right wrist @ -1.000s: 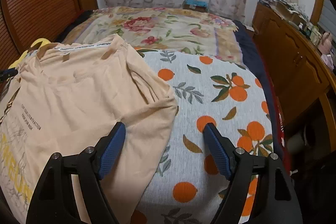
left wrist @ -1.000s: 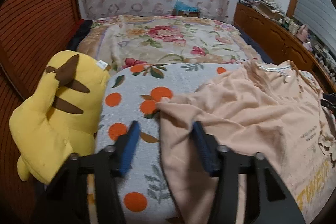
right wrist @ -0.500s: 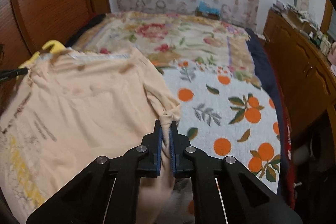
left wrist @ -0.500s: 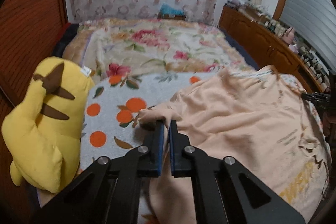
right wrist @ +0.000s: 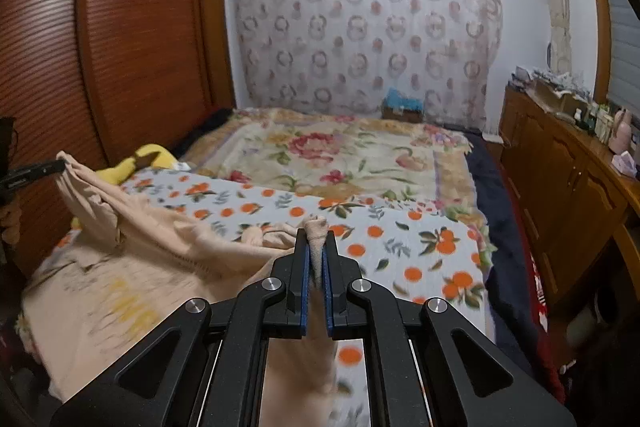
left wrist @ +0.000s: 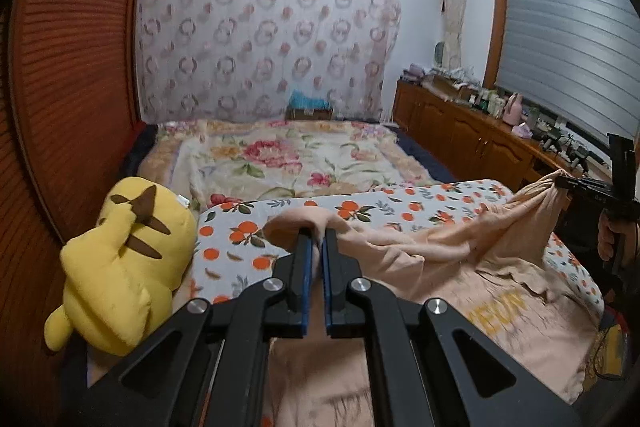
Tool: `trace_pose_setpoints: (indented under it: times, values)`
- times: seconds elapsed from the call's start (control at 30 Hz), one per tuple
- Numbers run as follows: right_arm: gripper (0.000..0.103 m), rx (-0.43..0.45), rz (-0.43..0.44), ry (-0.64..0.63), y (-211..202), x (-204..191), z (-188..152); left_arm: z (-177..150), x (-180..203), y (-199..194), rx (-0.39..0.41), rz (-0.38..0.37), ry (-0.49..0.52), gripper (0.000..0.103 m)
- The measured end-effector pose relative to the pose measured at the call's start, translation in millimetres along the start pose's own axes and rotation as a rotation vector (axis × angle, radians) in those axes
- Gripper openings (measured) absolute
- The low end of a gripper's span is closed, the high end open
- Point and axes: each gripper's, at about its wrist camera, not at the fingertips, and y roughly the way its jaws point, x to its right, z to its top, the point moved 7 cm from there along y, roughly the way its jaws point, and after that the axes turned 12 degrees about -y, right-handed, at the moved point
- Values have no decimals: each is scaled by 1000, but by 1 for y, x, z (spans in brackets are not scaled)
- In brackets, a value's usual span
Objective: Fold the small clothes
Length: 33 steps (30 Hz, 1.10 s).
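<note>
The left gripper (left wrist: 314,239) is clamped on a bunched fold of the peach shirt (left wrist: 460,291), the cloth pinched between its blue pads (left wrist: 305,267) and lifted clear of the orange-print blanket (left wrist: 240,255) just ahead of it. The right gripper (right wrist: 316,239) is likewise closed on a twisted corner of the same shirt (right wrist: 132,267), a nub of fabric poking out past its fingertips. Between the two tools the shirt sags in a slack swag, and its lower part (the part with the yellow lettering (left wrist: 502,311)) lies on the bed below and behind the tips. In the left view the other tool (left wrist: 562,183) shows off to the right with cloth hanging from it, a hand (left wrist: 610,237) on its handle. A yellow plush toy (left wrist: 128,259) sits to the left of the left gripper, against the wooden wardrobe (left wrist: 60,107). A floral bedspread (left wrist: 288,159) lies well beyond both tips.
</note>
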Motion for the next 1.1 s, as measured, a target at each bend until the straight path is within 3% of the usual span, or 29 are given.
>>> trace_pose_setpoints:
  times: [0.2,0.47,0.6,0.83,0.93,1.03,1.1]
  values:
    - [3,20,12,19,-68,-22,-32,-39,-12,-59,31,23,-17,2]
    - [3,-102,7,6,-122,-48,-84,-92,-26,-113,-15,52,-56,2]
    - [3,-162,11,-21,-136,-59,-105,-107,-33,-133,-19,79,-73,2]
    - [4,-287,56,2,-115,-70,-152,-124,-41,-124,-63,120,-63,3]
    - [6,-300,56,-11,-110,-75,-156,-122,-43,-126,-55,134,-44,10]
    - [17,-282,32,-21,-113,-71,-148,-114,-43,-128,-32,144,-30,30]
    - [21,-270,23,-26,-113,-66,-140,-107,-42,-128,-28,132,-27,33]
